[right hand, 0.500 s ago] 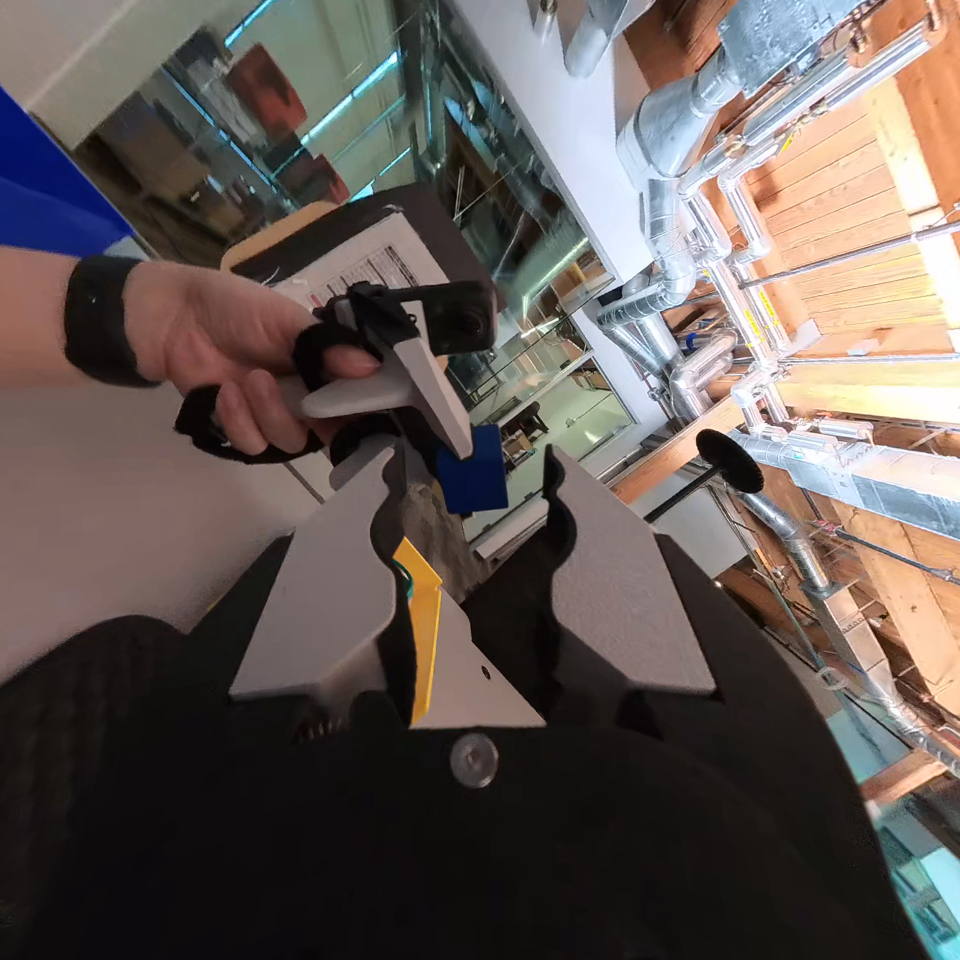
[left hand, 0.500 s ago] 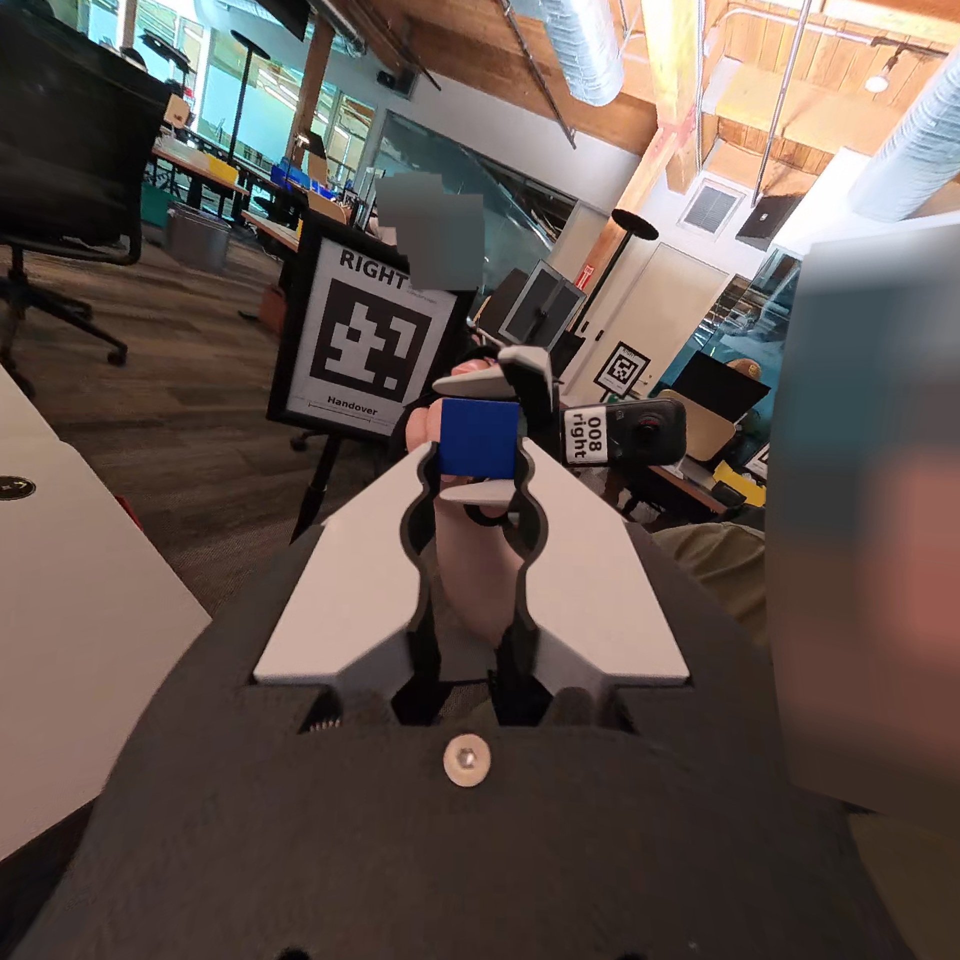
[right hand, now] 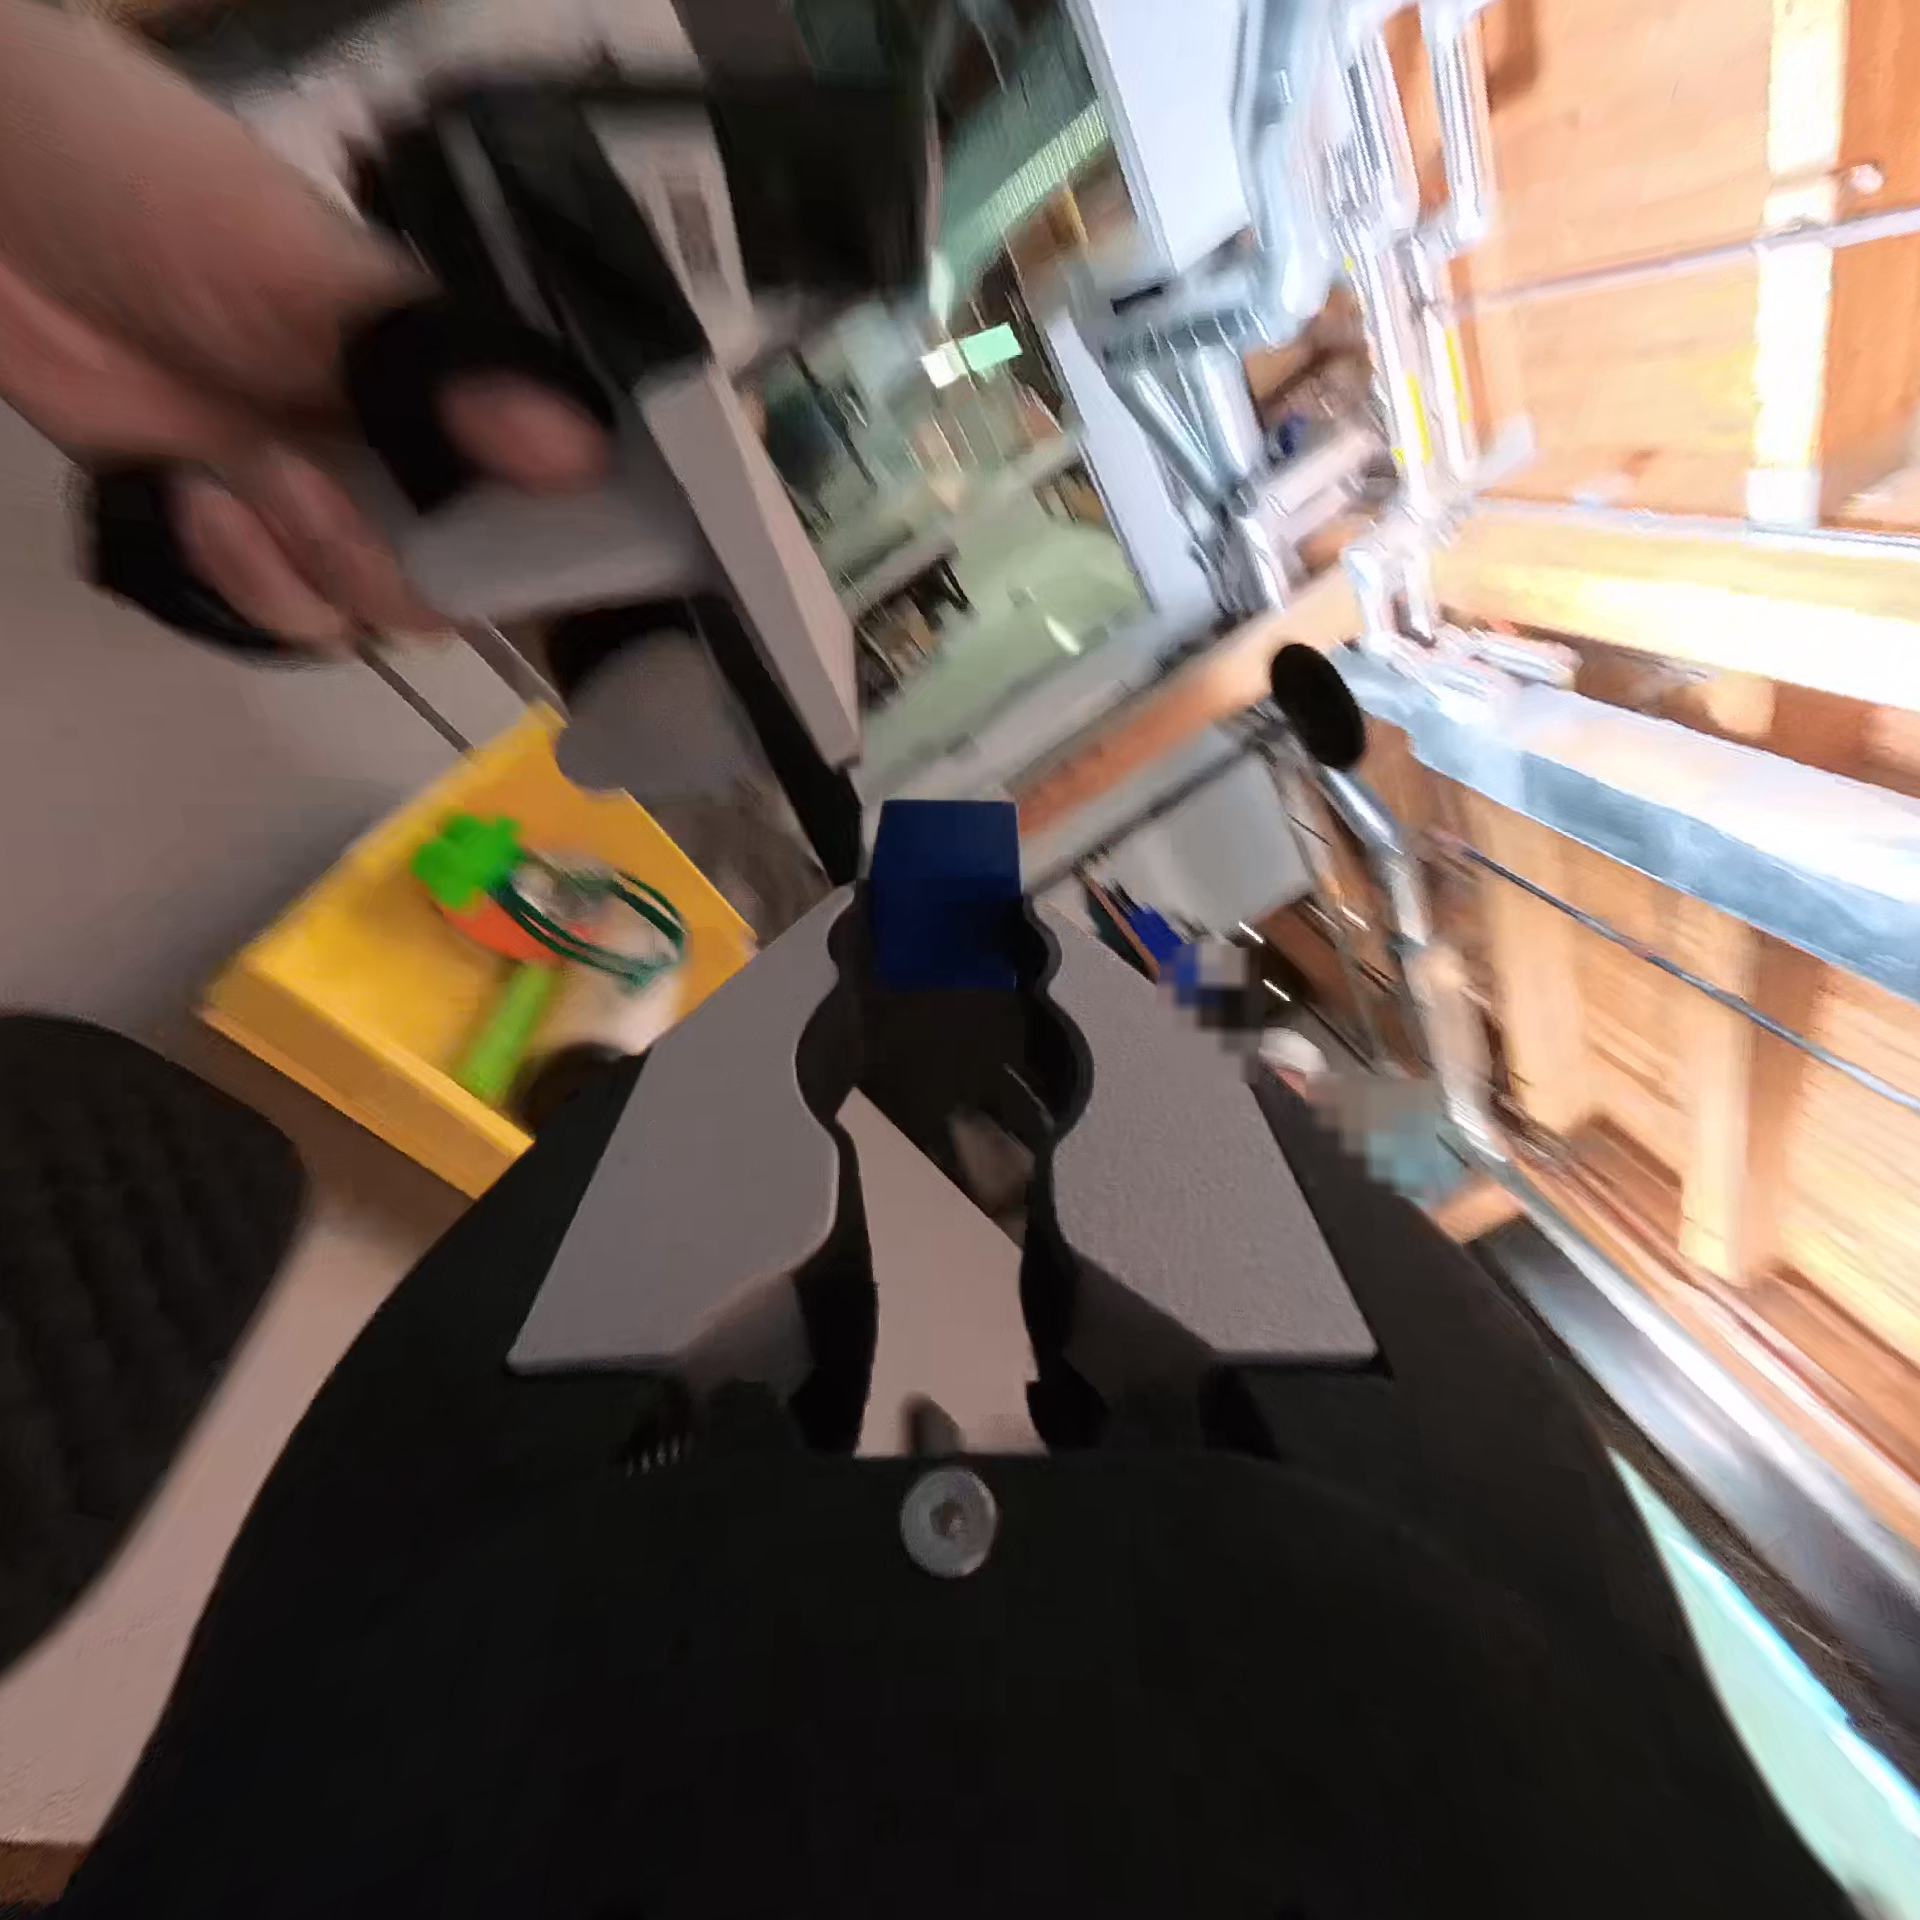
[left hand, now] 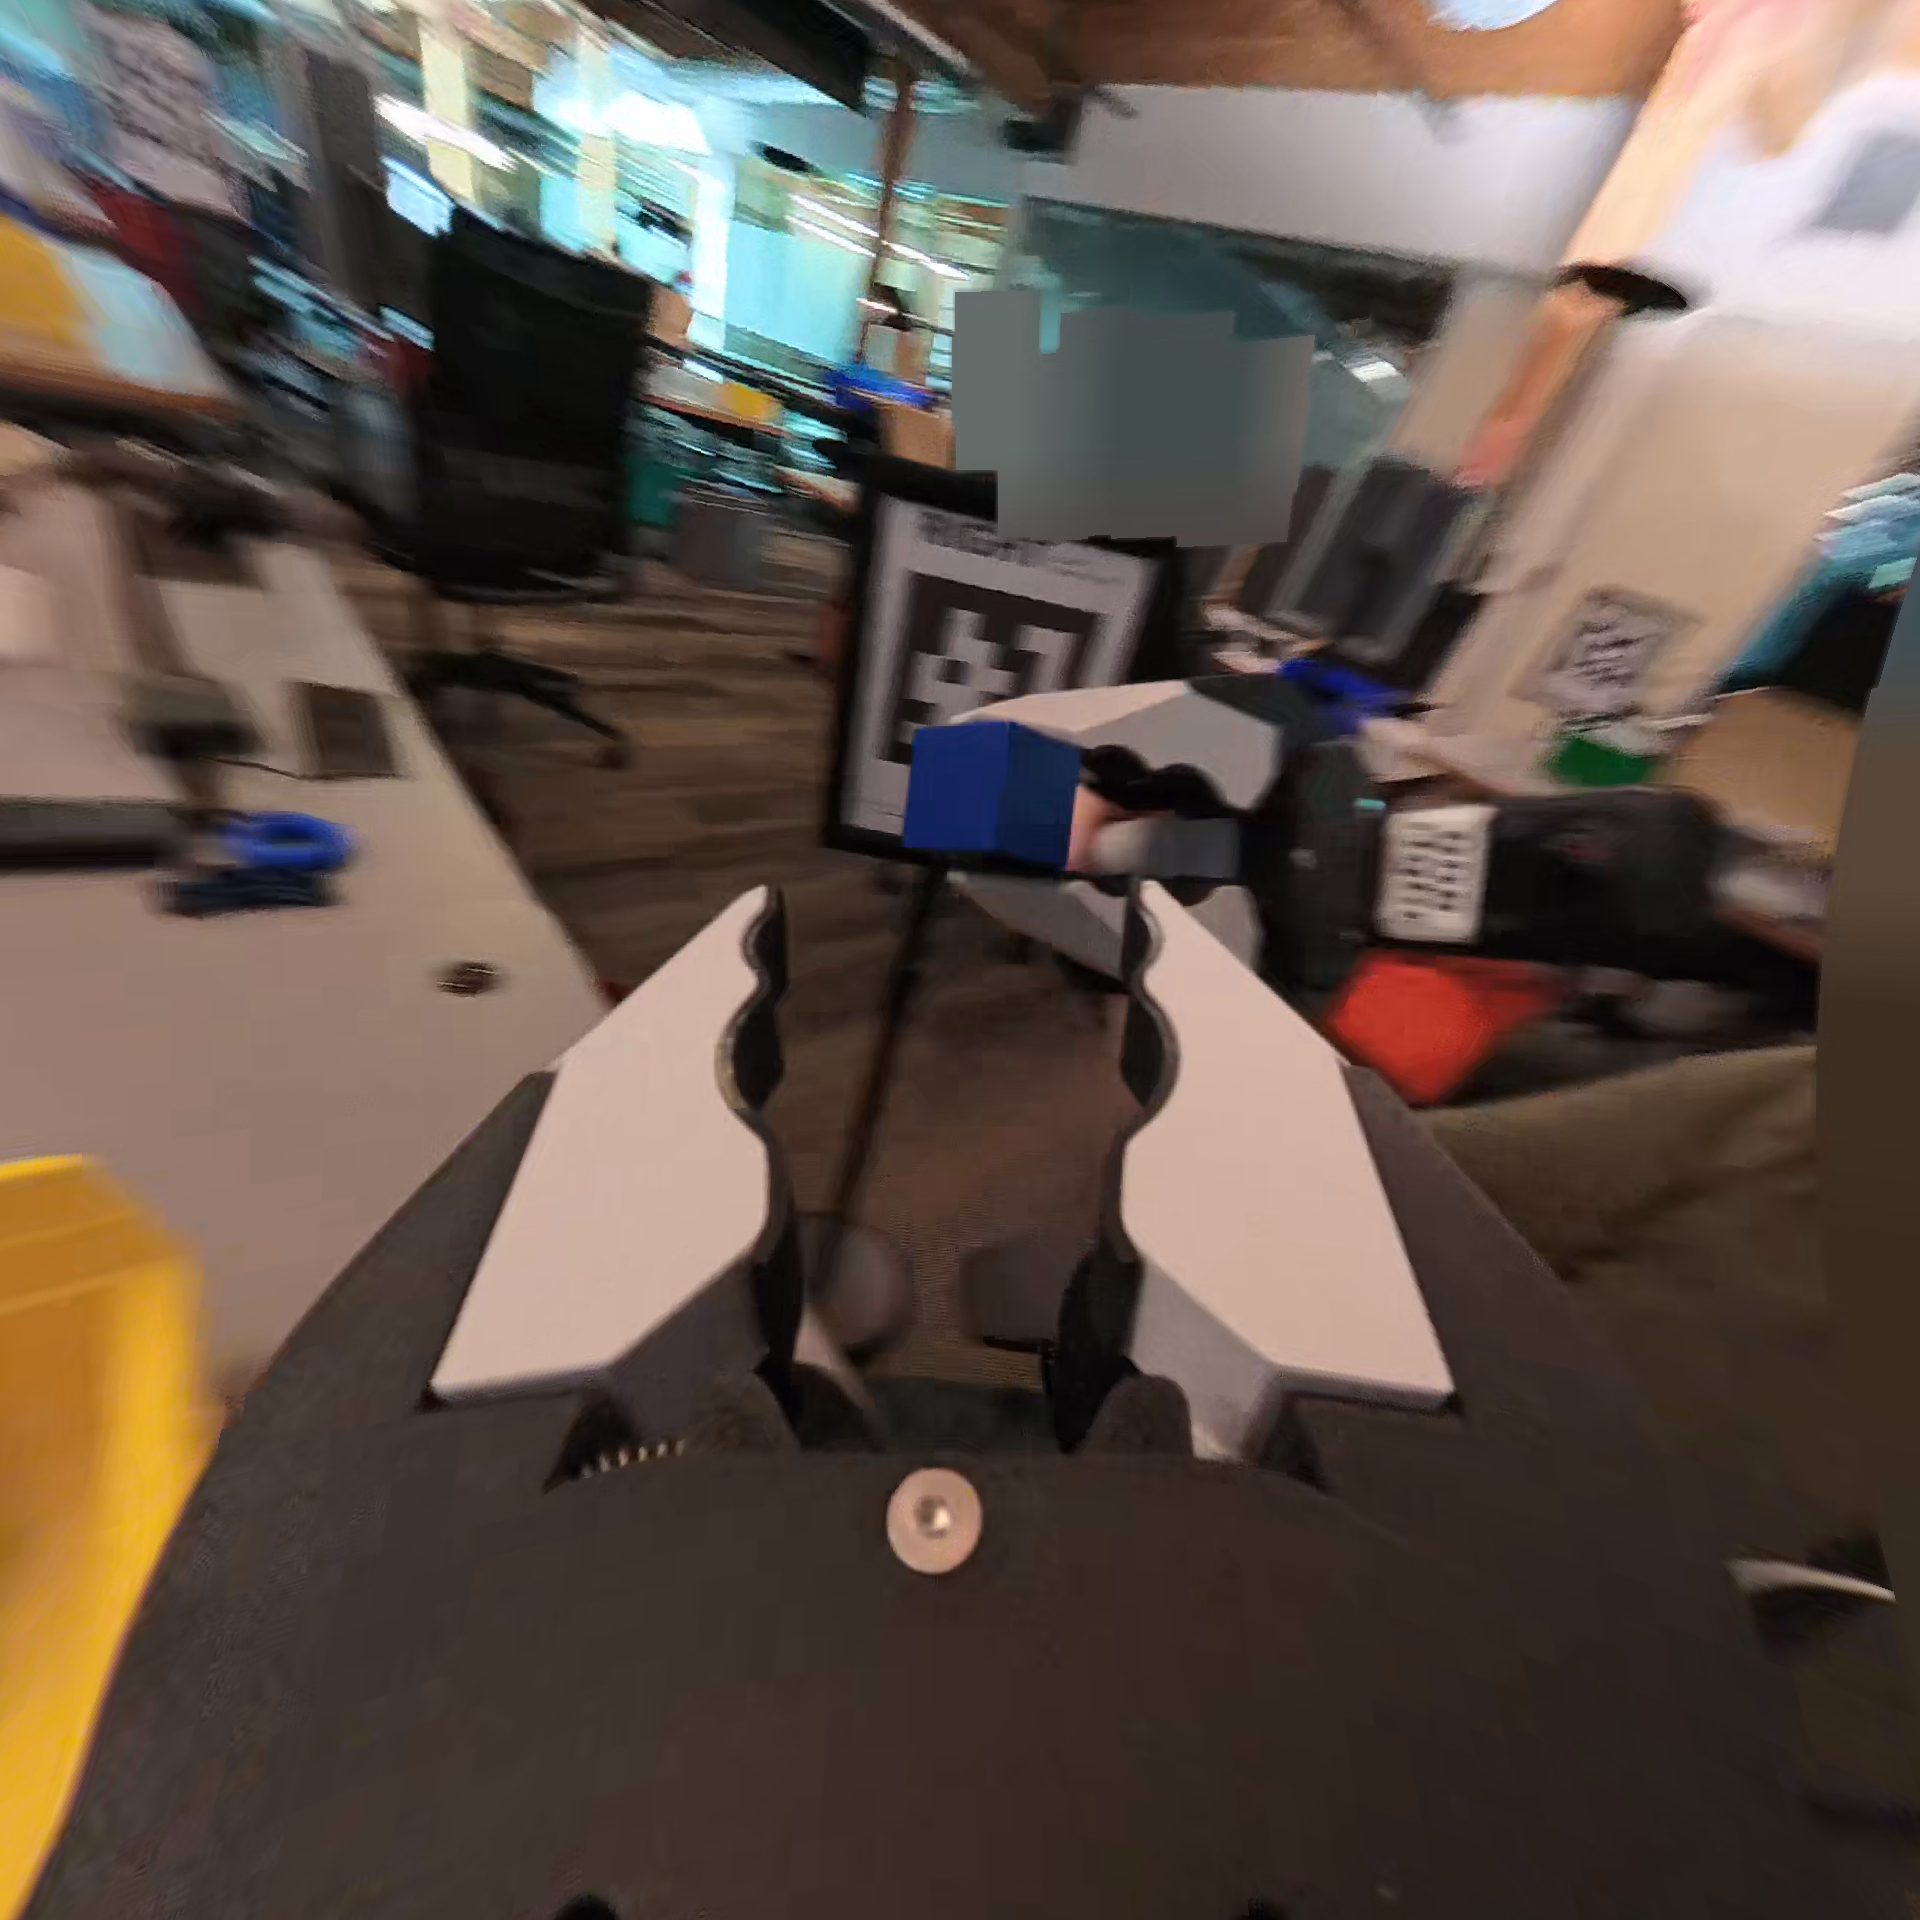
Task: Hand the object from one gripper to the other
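Blue cube pinched at the tips of the right gripper, jaws closed on its two side faces, roughly half the cube proud of the tips. Same cube in the left wrist view: held out in the air ahead, clamped top and bottom by the right gripper's grey fingers.

Left gripper: jaws spread wide, nothing between them. Cube sits just beyond and above its tips, apart, no contact.

Judgement: transfer looks made; the step in hand is separating the two tools. To do it well, back the left gripper straight along its own finger axis with jaws wide so neither finger clips a cube corner. Right gripper should keep steady squeeze and hold orientation; the grip is at the tips only, so a knock could twist the cube out. Both views heavily blurred, so slower motion would help.

Outward: person's hand on the left tool's handle, upper left of the right wrist view. Yellow bin on the white table, holding green and orange items, too blurred to name. Framed marker board on a stand behind the cube. Office chair farther back.
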Action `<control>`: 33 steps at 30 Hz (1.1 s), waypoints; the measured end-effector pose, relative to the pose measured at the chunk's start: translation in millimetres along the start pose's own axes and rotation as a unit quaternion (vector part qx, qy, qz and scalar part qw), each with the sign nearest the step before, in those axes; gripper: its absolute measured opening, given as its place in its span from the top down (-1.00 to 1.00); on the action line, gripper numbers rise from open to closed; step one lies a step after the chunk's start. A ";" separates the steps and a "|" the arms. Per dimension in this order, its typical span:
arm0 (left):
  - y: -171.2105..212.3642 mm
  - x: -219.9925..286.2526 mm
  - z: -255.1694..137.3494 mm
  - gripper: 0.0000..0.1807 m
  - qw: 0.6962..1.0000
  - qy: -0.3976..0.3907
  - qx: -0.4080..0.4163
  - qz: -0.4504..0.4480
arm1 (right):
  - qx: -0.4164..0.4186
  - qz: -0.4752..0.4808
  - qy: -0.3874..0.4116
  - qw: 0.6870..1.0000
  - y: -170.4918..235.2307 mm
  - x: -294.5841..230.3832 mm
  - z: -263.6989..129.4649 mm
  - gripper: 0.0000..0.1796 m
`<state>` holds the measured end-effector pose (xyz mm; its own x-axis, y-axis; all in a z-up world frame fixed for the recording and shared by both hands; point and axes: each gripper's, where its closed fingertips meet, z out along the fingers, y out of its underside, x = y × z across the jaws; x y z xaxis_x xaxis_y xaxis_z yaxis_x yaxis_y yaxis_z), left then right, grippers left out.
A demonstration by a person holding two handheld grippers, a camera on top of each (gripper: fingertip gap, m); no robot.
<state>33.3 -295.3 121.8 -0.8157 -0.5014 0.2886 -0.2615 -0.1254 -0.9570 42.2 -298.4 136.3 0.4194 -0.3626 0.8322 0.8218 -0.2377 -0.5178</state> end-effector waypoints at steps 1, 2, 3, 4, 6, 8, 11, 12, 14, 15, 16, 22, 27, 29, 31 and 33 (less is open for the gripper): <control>-5.6 -6.4 -2.7 0.27 0.998 -0.047 0.008 0.043 | -0.035 -0.034 0.027 0.998 8.2 6.1 0.9 0.73; -12.6 -7.5 -4.6 0.27 0.993 -0.082 0.021 0.088 | -0.057 -0.068 0.047 0.995 11.7 8.3 2.0 0.72; -18.2 -3.9 -4.9 0.27 0.985 -0.105 0.032 0.131 | -0.069 -0.097 0.065 0.991 12.3 8.8 3.4 0.72; -20.1 0.0 -3.2 0.27 0.978 -0.124 0.034 0.166 | -0.076 -0.121 0.078 0.987 11.7 6.8 5.1 0.72; -16.8 1.5 2.0 0.28 0.959 -0.168 0.013 0.226 | -0.079 -0.150 0.095 0.981 8.8 1.5 8.2 0.72; -13.1 -3.4 3.5 0.33 0.937 -0.216 -0.012 0.275 | -0.082 -0.155 0.105 0.979 7.3 -1.7 10.1 0.72; -14.3 -4.6 2.8 0.51 0.912 -0.252 -0.017 0.324 | -0.086 -0.154 0.120 0.977 7.4 -1.3 10.9 0.72; -14.4 -3.7 3.5 0.54 0.908 -0.255 -0.016 0.333 | -0.084 -0.158 0.124 0.976 6.3 -1.1 10.9 0.72; -10.9 -5.2 6.1 0.48 0.906 -0.259 -0.028 0.334 | -0.089 -0.163 0.134 0.973 5.9 0.5 11.0 0.73; -9.0 -6.7 7.3 0.47 0.905 -0.261 -0.035 0.334 | -0.090 -0.166 0.136 0.972 5.7 0.8 11.4 0.73; -8.6 -7.9 8.0 0.49 0.903 -0.266 -0.035 0.336 | -0.088 -0.170 0.138 0.972 4.5 0.6 11.9 0.72; -10.0 -9.2 9.5 0.72 0.882 -0.286 -0.033 0.373 | -0.074 -0.191 0.143 0.968 -2.7 -4.8 15.6 0.72; -21.8 -10.9 -9.8 0.72 0.902 -0.269 -0.011 0.338 | -0.002 -0.098 0.153 0.983 -10.3 6.0 1.6 0.52; -25.3 -1.7 -16.4 0.72 0.951 -0.187 0.019 0.247 | 0.067 -0.003 0.113 0.991 -13.7 4.3 -6.5 0.55; -30.3 14.3 -23.4 0.71 0.983 -0.075 0.053 0.161 | 0.149 0.170 -0.005 0.974 -20.5 -8.5 -11.0 0.70; -34.6 31.5 -32.9 0.72 0.988 0.028 0.078 0.130 | 0.192 0.413 -0.138 0.880 -23.4 -8.1 -13.8 0.67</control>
<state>-0.3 -278.6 164.9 -0.8737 -0.4856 0.0291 0.0400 -0.1313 -0.9905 14.2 -302.3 138.9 0.9685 -0.0242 0.2479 0.2408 0.3452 -0.9071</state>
